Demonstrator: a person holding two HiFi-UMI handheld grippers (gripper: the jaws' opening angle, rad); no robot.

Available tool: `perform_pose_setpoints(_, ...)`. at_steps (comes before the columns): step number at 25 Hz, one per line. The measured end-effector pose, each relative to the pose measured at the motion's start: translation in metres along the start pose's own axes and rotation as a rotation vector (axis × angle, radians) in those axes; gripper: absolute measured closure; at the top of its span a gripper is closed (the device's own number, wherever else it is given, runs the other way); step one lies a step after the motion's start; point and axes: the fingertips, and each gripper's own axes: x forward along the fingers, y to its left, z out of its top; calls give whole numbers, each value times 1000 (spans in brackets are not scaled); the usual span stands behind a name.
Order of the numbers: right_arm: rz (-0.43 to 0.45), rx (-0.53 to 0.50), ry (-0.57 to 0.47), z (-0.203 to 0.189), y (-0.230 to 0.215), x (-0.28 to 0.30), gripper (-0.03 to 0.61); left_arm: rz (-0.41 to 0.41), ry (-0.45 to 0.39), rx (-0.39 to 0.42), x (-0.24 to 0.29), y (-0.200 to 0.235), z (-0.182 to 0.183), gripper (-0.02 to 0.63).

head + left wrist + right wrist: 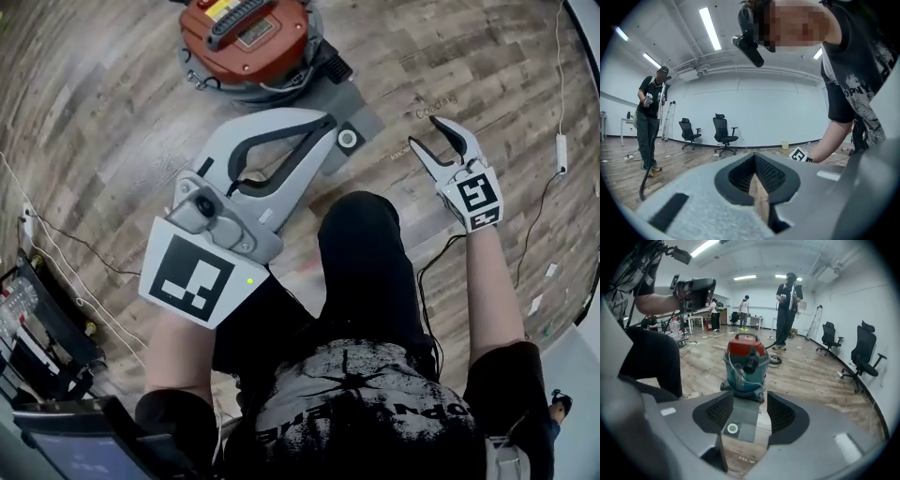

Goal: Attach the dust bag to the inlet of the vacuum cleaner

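Between the right gripper's (750, 398) wide-apart fingers (785, 416) nothing is held. Its view shows the bag (743, 420) flat on the floor just past them, white ring nearer the left finger, and the vacuum (745, 364) beyond. The left gripper's (754, 157) fingers are pressed together, empty, facing chairs (724, 133). Only the head view shows the bag lying between both grippers' tips.

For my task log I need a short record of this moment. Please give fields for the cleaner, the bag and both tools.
vacuum cleaner: round drum with red lid, standing on the wooden floor
dust bag: flat grey sheet with white ring, lying on the floor before the cleaner, not attached
left tool: shut, empty
right tool: open, empty, pointing toward the bag
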Motion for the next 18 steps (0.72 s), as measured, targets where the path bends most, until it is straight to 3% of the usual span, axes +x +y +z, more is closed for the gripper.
perform_pose_setpoints(2,30,-31,42,-51,-3,44,356,8,-40,-31,5,5,-35,608)
perform_pose_setpoints(4,87,-127,85,-87,-15,81,357,34,-80,-65,7,11,-55,609)
perform_pose_setpoints(8,113,-262,139,-115,-68,133,370,79,-70,25,8,6,-74,609)
perform_pose_setpoints(14,154,-113,220,-208,-44,197,368,139,72,31,4,-26,-127,607)
perform_pose_setpoints(18,163,19,378,-297,-19,234,360,181,108,13,0,-28,-144,607)
